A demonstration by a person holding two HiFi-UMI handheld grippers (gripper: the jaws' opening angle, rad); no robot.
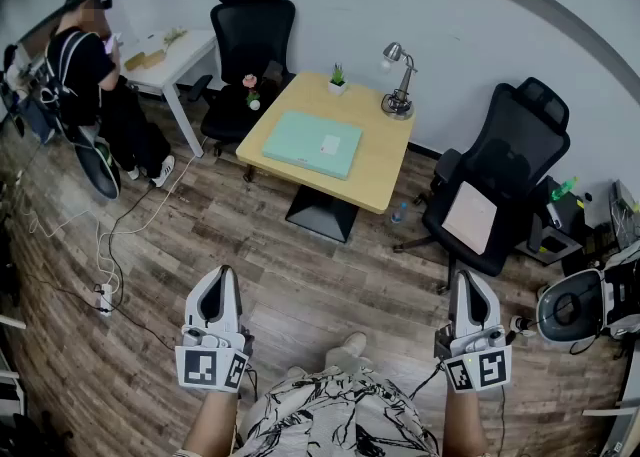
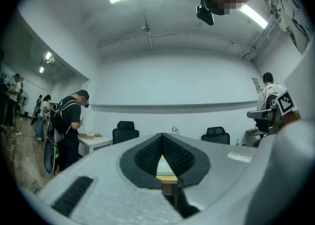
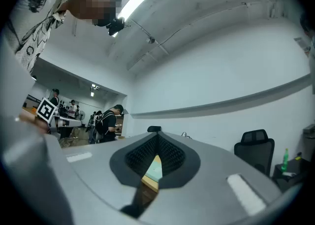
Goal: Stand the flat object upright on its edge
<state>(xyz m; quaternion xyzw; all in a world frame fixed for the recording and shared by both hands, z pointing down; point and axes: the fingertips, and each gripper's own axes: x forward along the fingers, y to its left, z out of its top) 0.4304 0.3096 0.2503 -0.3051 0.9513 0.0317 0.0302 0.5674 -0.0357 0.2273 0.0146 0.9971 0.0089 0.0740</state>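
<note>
Two grippers nearest, over wood floor: left gripper (image 1: 222, 281) jaws together, empty; right gripper (image 1: 466, 283) same. Farther off, flat mint-green object (image 1: 312, 143) lies flat on table (image 1: 386, 163), desk lamp (image 1: 398, 85) beyond.

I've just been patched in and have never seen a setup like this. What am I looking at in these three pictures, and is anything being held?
There is no robot arm here. A person holds a pair of tongs in each hand. The head view comes from a camera on their head looking down, with the left tongs and right tongs at the bottom. The other two pictures come from cameras riding on each tool, looking along its jaws. Both are shut and hold nothing. Across the room, a wooden table carries a mint-green flat object lying flat, a desk lamp and a small potted plant.
</note>
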